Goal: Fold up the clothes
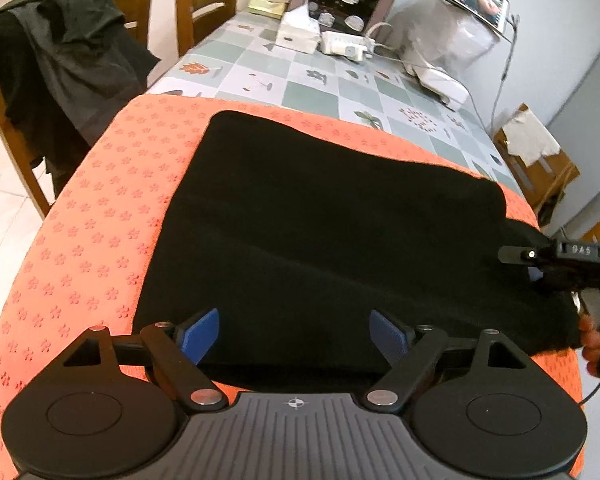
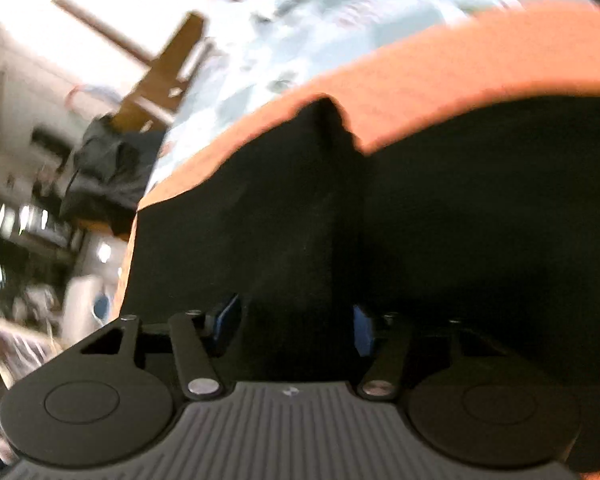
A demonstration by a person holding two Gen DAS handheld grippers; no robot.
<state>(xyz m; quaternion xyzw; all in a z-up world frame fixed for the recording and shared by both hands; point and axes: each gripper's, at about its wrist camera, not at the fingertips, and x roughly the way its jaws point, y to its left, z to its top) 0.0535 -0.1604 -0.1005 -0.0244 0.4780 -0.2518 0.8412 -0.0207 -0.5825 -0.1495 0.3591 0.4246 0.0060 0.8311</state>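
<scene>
A folded black garment (image 1: 320, 232) lies flat on an orange mat (image 1: 80, 240) at the near end of the table (image 1: 324, 88). The left gripper (image 1: 294, 334) hovers over its near edge, jaws wide, empty. The right gripper (image 2: 296, 326), marked "9A5", stands parted over the garment's right side, gripping nothing.

Black garment (image 1: 320, 216) lies folded flat on the orange flower-print mat (image 1: 84, 240).

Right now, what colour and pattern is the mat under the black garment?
The mat is orange with small darker flower prints, clearest in the left wrist view.
</scene>
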